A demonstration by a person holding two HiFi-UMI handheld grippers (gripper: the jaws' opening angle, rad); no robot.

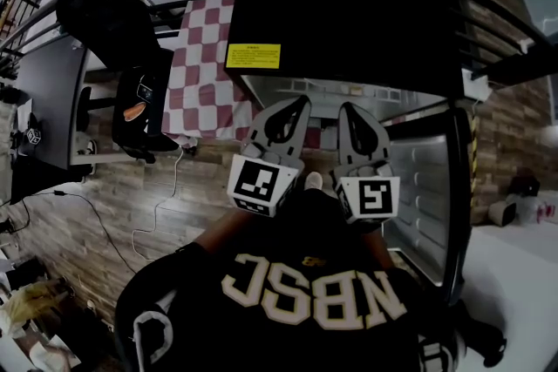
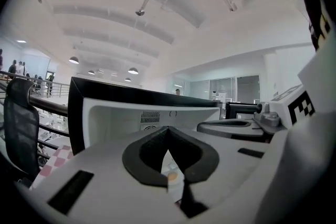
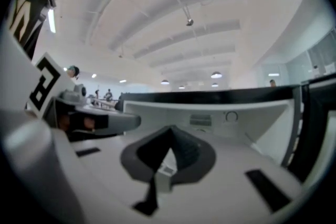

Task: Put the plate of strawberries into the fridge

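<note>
The black fridge (image 1: 349, 4) stands open in front of me, its white inside (image 1: 331, 87) showing below the top and its door (image 1: 427, 187) swung out to the right. My left gripper (image 1: 302, 102) and right gripper (image 1: 347, 109) are held side by side at the opening, both pointing into it. In the left gripper view the jaws (image 2: 168, 129) are shut tip to tip in front of the white cavity (image 2: 115, 118). The right gripper view shows the same: shut jaws (image 3: 169, 129), nothing between them. No plate of strawberries shows clearly in any view.
A table with a red and white checked cloth (image 1: 205, 65) stands left of the fridge, with a black chair (image 1: 139, 100) beside it. A thin cable (image 1: 166, 205) trails over the wooden floor. A yellow label (image 1: 254, 56) sits on the fridge top.
</note>
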